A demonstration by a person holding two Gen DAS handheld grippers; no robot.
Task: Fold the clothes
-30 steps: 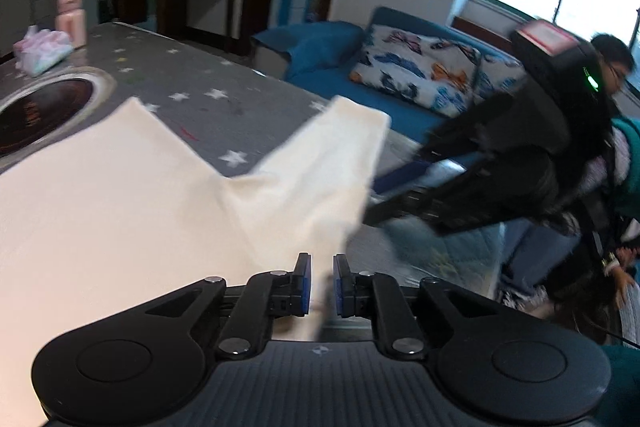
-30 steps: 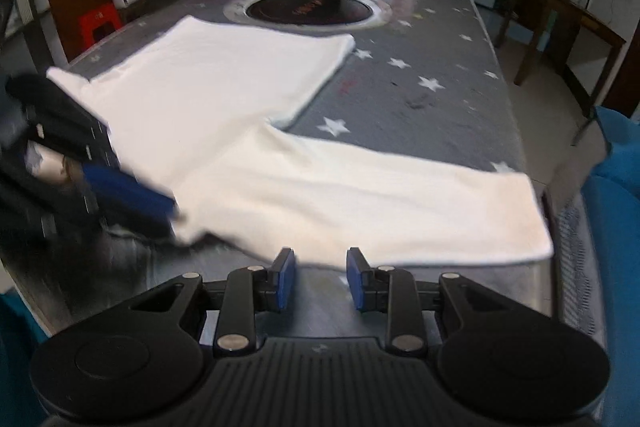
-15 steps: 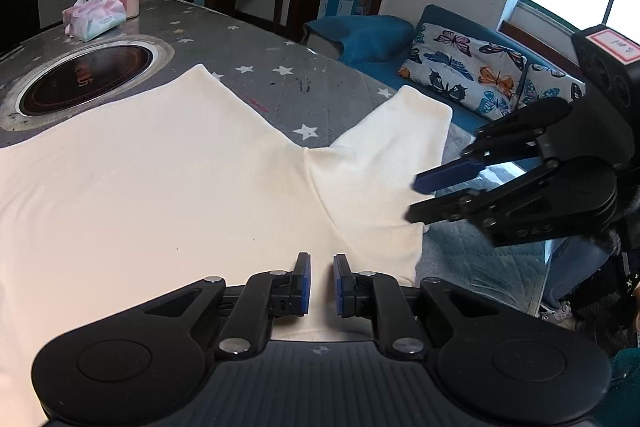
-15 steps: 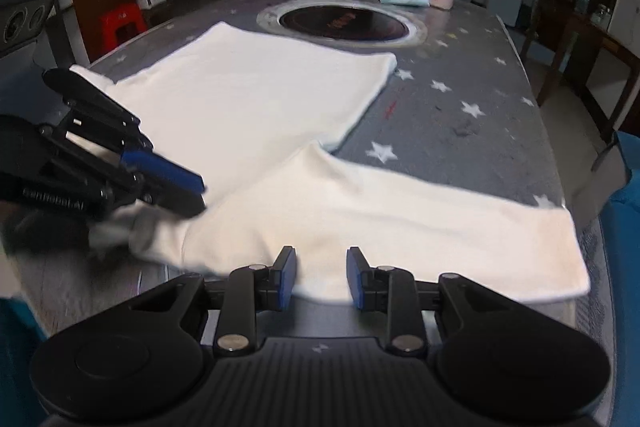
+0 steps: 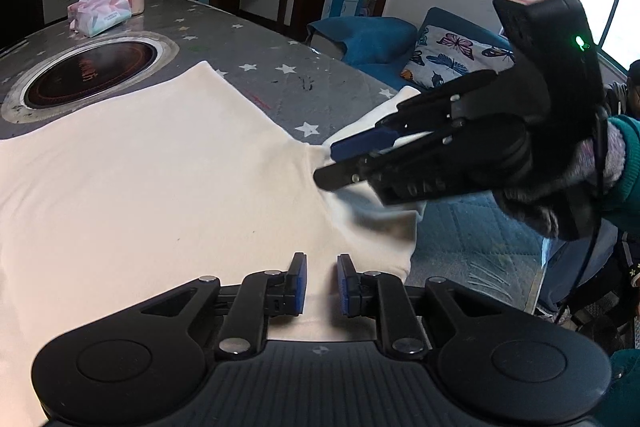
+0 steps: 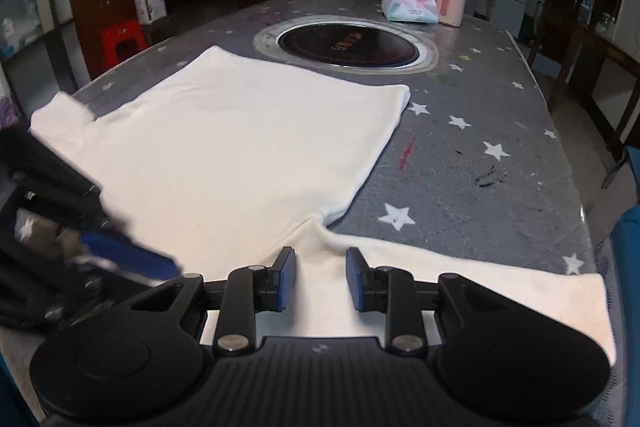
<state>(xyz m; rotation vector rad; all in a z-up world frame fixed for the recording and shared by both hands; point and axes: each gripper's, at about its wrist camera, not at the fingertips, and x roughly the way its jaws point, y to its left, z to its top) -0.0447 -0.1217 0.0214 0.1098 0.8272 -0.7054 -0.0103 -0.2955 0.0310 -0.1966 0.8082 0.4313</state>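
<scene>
White shirt (image 6: 240, 147) flat on starred surface (image 6: 480, 131); left tongs (image 5: 322, 281) and right tongs (image 6: 320, 277) slightly spread, gripping nothing.

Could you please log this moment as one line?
shirt: spread on table, unfolded | left hand-held gripper: open, empty, over shirt | right hand-held gripper: open, empty, over sleeve base

White long-sleeved top (image 6: 248, 155) spread flat on grey star-patterned table (image 6: 480, 131).
Lies body smooth, hem edge just short of round inset burner (image 6: 346, 45); one sleeve (image 6: 460, 279) stretched sideways along near table edge, other sleeve (image 6: 60, 115) at far left.
</scene>
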